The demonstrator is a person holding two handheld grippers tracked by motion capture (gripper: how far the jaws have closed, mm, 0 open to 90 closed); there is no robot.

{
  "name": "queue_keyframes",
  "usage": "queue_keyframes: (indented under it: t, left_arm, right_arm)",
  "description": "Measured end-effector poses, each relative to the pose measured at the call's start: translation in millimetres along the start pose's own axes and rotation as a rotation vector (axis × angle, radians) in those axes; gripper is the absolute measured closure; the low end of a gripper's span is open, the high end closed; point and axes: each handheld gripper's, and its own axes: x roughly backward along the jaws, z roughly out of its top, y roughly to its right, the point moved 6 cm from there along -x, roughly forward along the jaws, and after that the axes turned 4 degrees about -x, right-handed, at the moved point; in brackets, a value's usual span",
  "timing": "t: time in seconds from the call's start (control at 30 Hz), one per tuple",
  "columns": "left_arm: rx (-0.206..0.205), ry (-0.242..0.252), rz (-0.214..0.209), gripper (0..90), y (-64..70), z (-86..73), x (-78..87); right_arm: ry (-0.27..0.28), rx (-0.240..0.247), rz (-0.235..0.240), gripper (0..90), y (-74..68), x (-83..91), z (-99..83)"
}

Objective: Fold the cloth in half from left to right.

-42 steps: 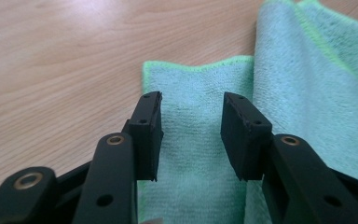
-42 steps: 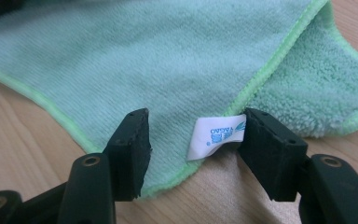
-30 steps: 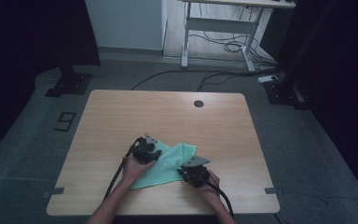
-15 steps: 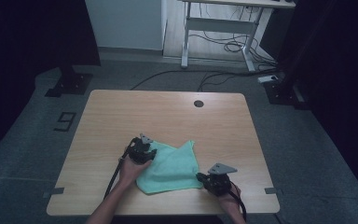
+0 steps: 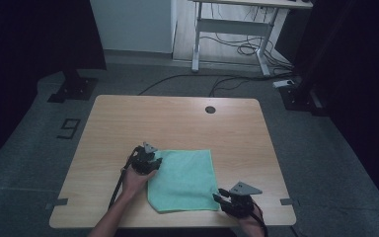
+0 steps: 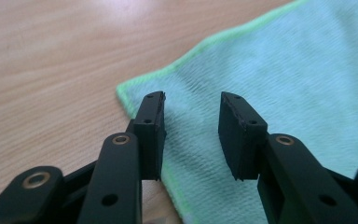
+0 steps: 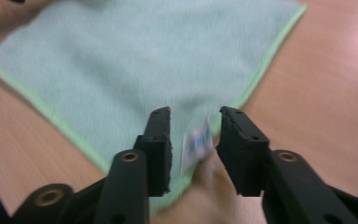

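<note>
A: Two grippers, both at the cloth. Left gripper (image 5: 154, 161) first: jaws parted to a middling gap, nothing between them. In the left gripper view (image 6: 191, 135) they hover over the near-left corner of the teal microfibre cloth (image 6: 270, 93), the left jaw at the cloth's light-green hem, the right jaw over the weave.

B: Contact with the fabric?

A: Cannot tell; the pads sit low over it, but no pinch is visible. In the high view the person's left hand (image 5: 134, 180) holds that gripper at the cloth's far-left corner.

B: Right gripper?

A: Right gripper (image 5: 220, 199) also parted, similar gap, empty. In the right gripper view (image 7: 193, 144) a small white care label (image 7: 196, 145) at the cloth's corner stands between the jaws, blurred. It touches neither pad as far as the frame shows.

B: Cloth position?

A: Cloth (image 5: 183, 178) lies spread flat, one layer, roughly square, on the near half of the wooden table (image 5: 177, 123), slightly right of its middle line. Right gripper sits at the near-right corner, close to the table's front edge. Grey three-cornered plate (image 5: 245, 188) tops it.

B: Elsewhere on the table?

A: Dark round cable port (image 5: 210, 109) near the far edge, well apart from the cloth.
</note>
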Motion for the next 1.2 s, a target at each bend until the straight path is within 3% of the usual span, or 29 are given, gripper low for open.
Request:
queue_keyframes:
  t: [0.1, 0.27, 0.47, 1.2]
  left_arm:
    - [-0.012, 0.013, -0.008, 61.1, 2.7, 4.4, 2.5]
    - [-0.041, -0.003, -0.039, 59.3, 16.4, 11.8, -7.1]
    - [-0.057, -0.047, -0.048, 59.3, 20.7, 7.7, -20.2]
    - [-0.033, -0.057, -0.056, 58.3, 13.4, 11.5, -27.1]
  right_arm:
    - [0.014, 0.016, -0.009, 57.9, -0.5, -2.9, 8.2]
    - [0.002, 0.031, 0.022, 51.3, 1.1, -35.7, 29.5]
    - [-0.053, 0.037, 0.011, 49.4, 6.2, -68.1, 33.3]
    - [-0.076, 0.025, 0.020, 48.5, 8.7, -67.4, 32.8]
